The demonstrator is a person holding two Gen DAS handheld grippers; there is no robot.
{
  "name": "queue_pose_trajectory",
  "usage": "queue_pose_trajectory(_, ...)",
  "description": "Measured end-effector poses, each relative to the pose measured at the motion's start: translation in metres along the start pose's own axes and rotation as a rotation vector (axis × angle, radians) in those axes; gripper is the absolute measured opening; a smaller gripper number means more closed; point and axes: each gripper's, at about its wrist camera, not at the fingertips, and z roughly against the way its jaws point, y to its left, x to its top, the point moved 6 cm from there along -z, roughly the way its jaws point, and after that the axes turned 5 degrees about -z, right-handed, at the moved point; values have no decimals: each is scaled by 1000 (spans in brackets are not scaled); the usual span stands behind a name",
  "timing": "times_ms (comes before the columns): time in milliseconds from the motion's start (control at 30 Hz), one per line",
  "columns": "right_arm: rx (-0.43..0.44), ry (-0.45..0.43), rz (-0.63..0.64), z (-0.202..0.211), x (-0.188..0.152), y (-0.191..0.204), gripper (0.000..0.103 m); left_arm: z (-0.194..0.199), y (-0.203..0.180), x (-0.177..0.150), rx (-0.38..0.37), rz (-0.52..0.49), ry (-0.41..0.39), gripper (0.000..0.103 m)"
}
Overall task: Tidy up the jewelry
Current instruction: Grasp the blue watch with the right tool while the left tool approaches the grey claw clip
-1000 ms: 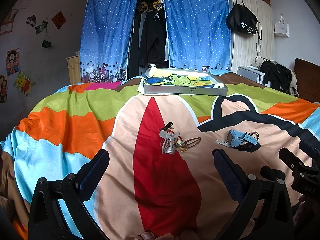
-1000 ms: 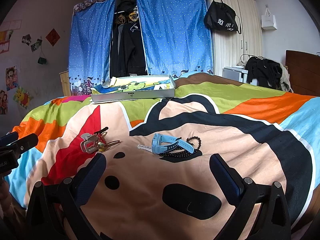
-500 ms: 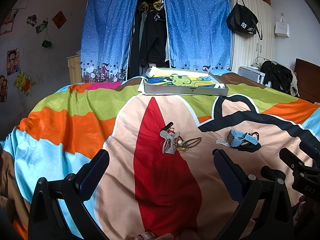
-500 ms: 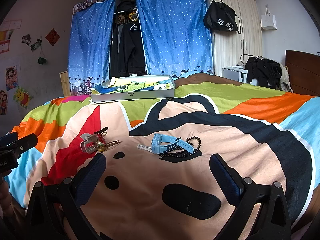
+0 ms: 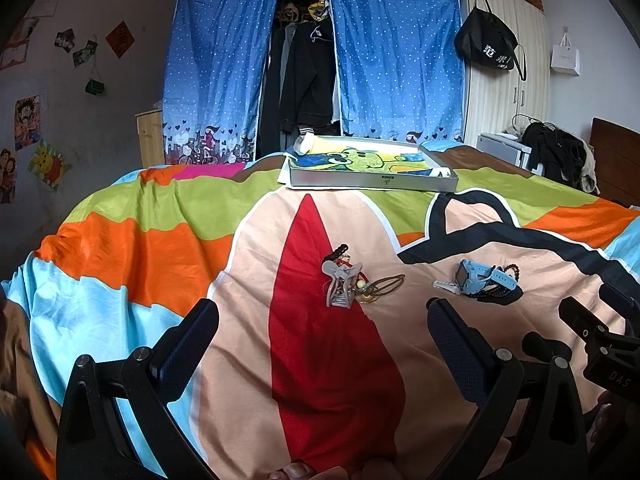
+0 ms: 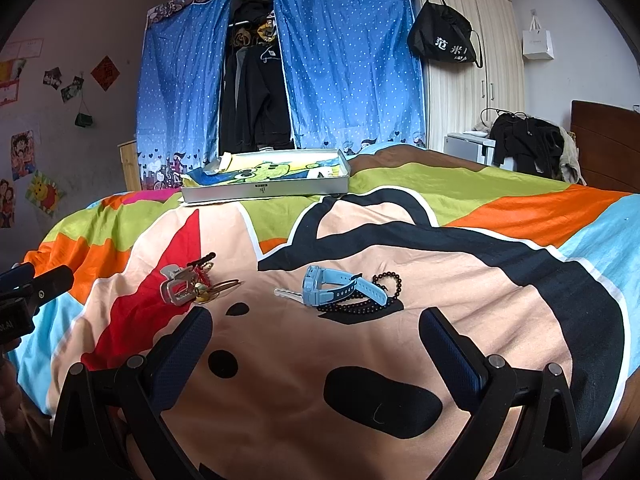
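Note:
Two small heaps of jewelry lie on a colourful bedspread. One heap holds a grey hair claw (image 5: 339, 285) (image 6: 176, 287), a red cord and brown hair ties (image 5: 383, 284). The other holds a light blue watch (image 5: 478, 276) (image 6: 335, 290), a black bead bracelet (image 6: 387, 285) and a small key (image 6: 286, 293). My left gripper (image 5: 322, 322) is open, low over the bedspread, a short way in front of the hair claw heap. My right gripper (image 6: 316, 328) is open too, just in front of the watch heap. Nothing is between either pair of fingers.
A shallow grey box (image 5: 372, 168) (image 6: 266, 182) lined with a cartoon picture sits at the far edge of the bed. Behind it hang blue curtains (image 5: 396, 56) around a clothes rack. A wardrobe and a black bag (image 6: 442, 42) stand at the right.

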Motion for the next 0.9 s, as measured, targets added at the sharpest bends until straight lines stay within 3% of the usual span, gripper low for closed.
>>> queue_pose_trajectory(133, 9, 15, -13, 0, -2, -1, 103, -1, 1, -3, 2, -2, 7, 102)
queue_pose_trajectory(333, 91, 104, -6, -3, -5, -1, 103, -9, 9, -5, 5, 1, 53, 102)
queue_pose_trajectory(500, 158, 174, 20, -16, 2, 3, 103, -38, 17, -5, -61, 37, 160, 102)
queue_pose_trajectory(767, 222, 275, 42, -74, 15, 1, 103, -100, 27, 13, -123, 25, 235, 102)
queue_pose_trajectory(800, 226, 291, 27, -85, 15, -2, 102, -107, 28, 13, -135, 23, 237, 102)
queue_pose_trajectory(900, 199, 321, 1, -112, 12, -8, 88, -123, 27, 14, -150, -7, 219, 99)
